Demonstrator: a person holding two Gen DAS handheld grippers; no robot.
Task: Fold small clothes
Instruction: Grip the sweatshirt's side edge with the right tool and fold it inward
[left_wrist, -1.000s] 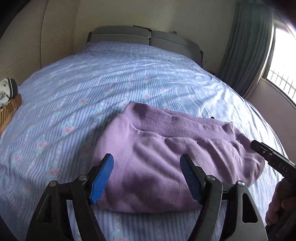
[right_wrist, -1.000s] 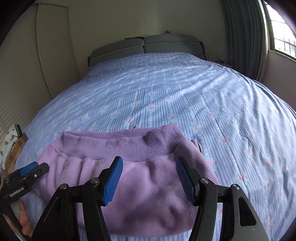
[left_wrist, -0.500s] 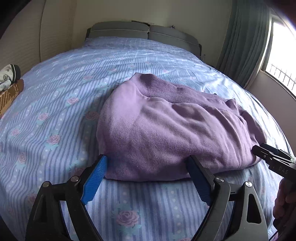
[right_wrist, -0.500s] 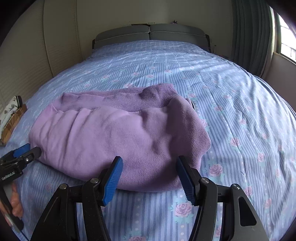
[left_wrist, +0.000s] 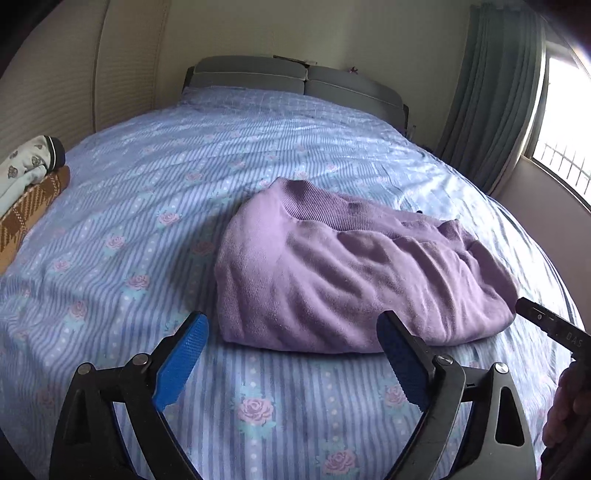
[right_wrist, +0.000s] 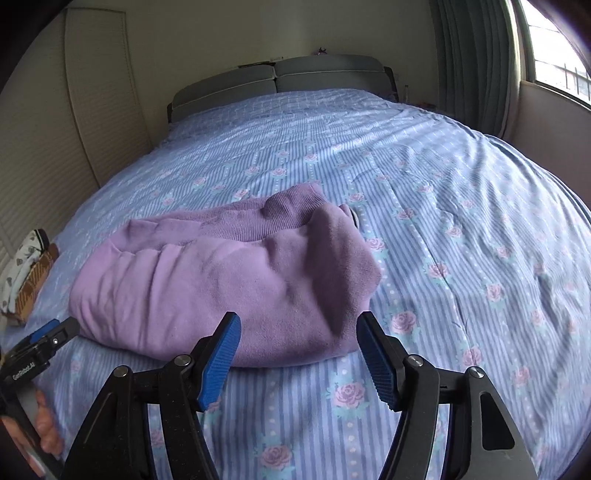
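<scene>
A purple sweatshirt (left_wrist: 343, 273) lies folded in a thick bundle on the blue flowered bedspread (left_wrist: 147, 221), its ribbed hem toward the headboard. My left gripper (left_wrist: 291, 328) is open wide, just short of the bundle's near fold, nothing between its blue pads. In the right wrist view the same sweatshirt (right_wrist: 221, 280) lies ahead. My right gripper (right_wrist: 297, 328) has its jaws opening, the tips at the near fold, no pad pressing on cloth. Each view catches the other gripper's tip at its edge, held by a hand.
A small stack of folded clothes (left_wrist: 26, 192), white printed on brown plaid, sits at the bed's left edge. The grey headboard (left_wrist: 295, 81) is at the far end. Curtain and window (left_wrist: 554, 129) stand to the right. The bedspread (right_wrist: 461, 221) spreads to the right of the sweatshirt.
Both grippers have drawn back toward the near edge of the bed; their tips, once over the sweatshirt, now stand at its near fold. The left jaws have widened.
</scene>
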